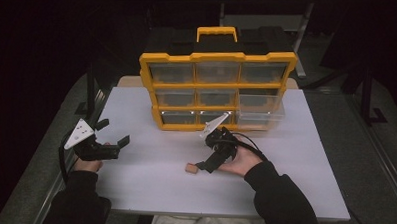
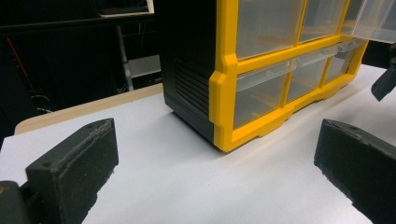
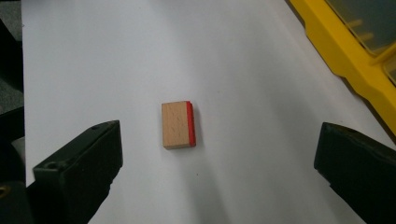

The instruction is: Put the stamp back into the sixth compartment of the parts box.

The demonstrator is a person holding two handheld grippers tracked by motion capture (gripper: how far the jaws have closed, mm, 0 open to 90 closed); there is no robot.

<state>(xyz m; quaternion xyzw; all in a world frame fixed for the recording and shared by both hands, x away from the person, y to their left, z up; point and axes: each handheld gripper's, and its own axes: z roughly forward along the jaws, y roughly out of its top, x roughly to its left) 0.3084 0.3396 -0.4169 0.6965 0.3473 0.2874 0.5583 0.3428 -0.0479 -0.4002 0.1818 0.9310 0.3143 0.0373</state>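
Observation:
A small wooden block (image 1: 190, 168) with a red strip along one side (image 3: 177, 124) lies flat on the white table (image 1: 149, 185). My right gripper (image 1: 205, 166) is just right of it, pointed at it and open; the block lies ahead of the jaws (image 3: 215, 172), not between them. My left gripper (image 1: 113, 132) hovers open near the table's left edge, holding nothing and facing the organizer's left corner (image 2: 215, 177). A yellow and black drawer organizer (image 1: 217, 87) stands at the back centre, with one clear drawer (image 1: 260, 108) on its right side pulled out.
The organizer's yellow frame (image 3: 345, 60) runs close along the right gripper's far side. Its black side wall (image 2: 187, 70) faces the left gripper. Bare white table surface lies between the two hands. Dark floor and stands surround the table.

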